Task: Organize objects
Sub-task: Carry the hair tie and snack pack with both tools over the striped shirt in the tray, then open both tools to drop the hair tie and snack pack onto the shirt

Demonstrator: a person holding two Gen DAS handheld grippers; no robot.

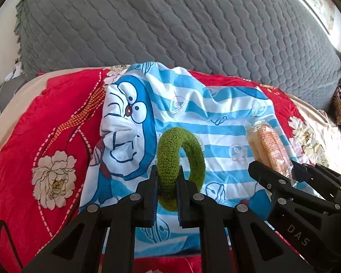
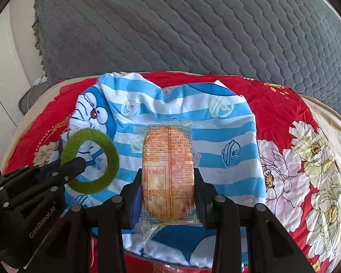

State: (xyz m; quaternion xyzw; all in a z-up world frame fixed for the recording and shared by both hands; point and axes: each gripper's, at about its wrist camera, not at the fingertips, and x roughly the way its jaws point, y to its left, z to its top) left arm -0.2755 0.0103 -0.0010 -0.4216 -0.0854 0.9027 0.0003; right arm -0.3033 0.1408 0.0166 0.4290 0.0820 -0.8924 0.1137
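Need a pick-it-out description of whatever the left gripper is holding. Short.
Start at the red floral bedspread below the grey quilted headboard; a blue-and-white striped cartoon cloth lies across it. Above that cloth the left gripper pinches a fuzzy green ring. It is the only green, round, open-centred thing; the right gripper holds a flat orange snack packet.

You had the striped cloth (image 1: 188,104) spread on the bedspread (image 1: 56,125), with the quilted headboard (image 1: 170,27) behind. The ring (image 1: 180,168) sat in your left gripper (image 1: 167,179), left of the wrapped cake (image 2: 168,170) in your right gripper (image 2: 168,179), both over the cloth.
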